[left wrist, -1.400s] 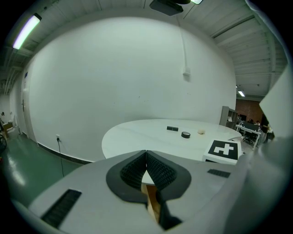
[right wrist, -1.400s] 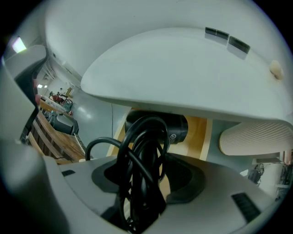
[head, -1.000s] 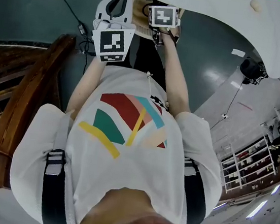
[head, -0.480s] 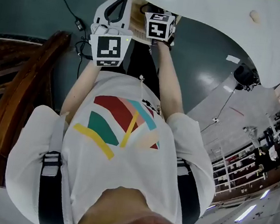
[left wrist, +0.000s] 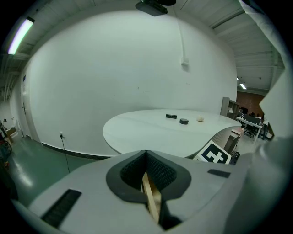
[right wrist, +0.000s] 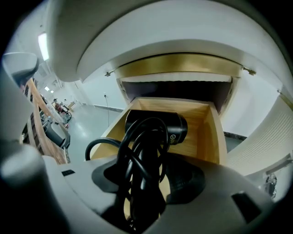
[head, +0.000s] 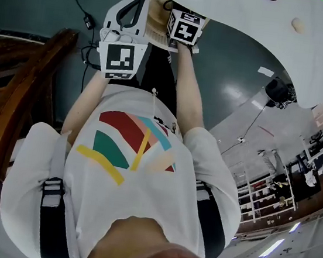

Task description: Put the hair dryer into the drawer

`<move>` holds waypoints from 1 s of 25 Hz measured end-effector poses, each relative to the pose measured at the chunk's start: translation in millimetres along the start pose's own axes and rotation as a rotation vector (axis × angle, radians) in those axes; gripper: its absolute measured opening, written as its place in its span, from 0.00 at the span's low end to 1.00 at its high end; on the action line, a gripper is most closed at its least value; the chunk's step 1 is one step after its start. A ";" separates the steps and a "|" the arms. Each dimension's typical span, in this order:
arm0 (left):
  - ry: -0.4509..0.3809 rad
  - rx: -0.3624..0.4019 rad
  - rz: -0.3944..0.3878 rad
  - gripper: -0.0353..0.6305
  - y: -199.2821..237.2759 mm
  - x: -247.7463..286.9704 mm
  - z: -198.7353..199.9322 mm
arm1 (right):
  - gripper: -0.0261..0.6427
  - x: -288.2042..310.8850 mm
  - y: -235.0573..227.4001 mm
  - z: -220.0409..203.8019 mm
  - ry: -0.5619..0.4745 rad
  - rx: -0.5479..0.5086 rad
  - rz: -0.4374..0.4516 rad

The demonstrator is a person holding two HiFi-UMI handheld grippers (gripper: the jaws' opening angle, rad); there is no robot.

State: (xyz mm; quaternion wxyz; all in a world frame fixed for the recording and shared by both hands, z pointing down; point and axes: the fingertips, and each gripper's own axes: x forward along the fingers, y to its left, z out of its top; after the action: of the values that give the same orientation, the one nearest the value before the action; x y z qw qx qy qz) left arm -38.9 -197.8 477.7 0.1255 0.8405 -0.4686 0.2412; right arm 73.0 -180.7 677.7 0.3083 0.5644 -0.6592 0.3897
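The black hair dryer (right wrist: 158, 127), its cord looped round the handle, hangs over the open wooden drawer (right wrist: 207, 132) under the white table. My right gripper (right wrist: 144, 183) is shut on the dryer's handle and cord, and the barrel points into the drawer. In the head view the right gripper's marker cube (head: 185, 27) sits above the drawer (head: 157, 29). My left gripper (left wrist: 146, 160) is shut on a thin wooden edge (left wrist: 151, 201) of the drawer. Its marker cube (head: 121, 60) shows left of the right arm.
The round white table (head: 252, 25) overhangs the drawer, with small dark objects (left wrist: 184, 121) on its top. A wooden bench (head: 16, 112) stands at the left. A black cable (head: 77, 3) lies on the floor, and shelves (head: 265, 192) stand at the right.
The right gripper's cube has tipped over and moved a little further over the drawer. The left gripper has stayed on the drawer's edge.
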 end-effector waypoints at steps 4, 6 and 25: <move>0.000 0.016 -0.005 0.08 -0.8 -6.6 -6.9 | 0.39 7.3 -6.4 6.4 -0.051 0.039 -0.039; 0.007 0.018 -0.004 0.08 -2.6 -9.4 -11.7 | 0.39 10.0 -6.7 6.7 -0.070 0.053 -0.042; -0.011 0.013 0.004 0.08 -24.0 -14.8 -30.1 | 0.39 40.9 -12.6 -5.9 -0.113 0.077 -0.051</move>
State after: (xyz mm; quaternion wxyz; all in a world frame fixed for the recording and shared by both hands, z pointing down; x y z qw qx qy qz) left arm -33.8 -161.2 496.0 0.1169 0.8418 -0.4692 0.2397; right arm 78.1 -197.0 717.3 0.2585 0.6137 -0.6452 0.3744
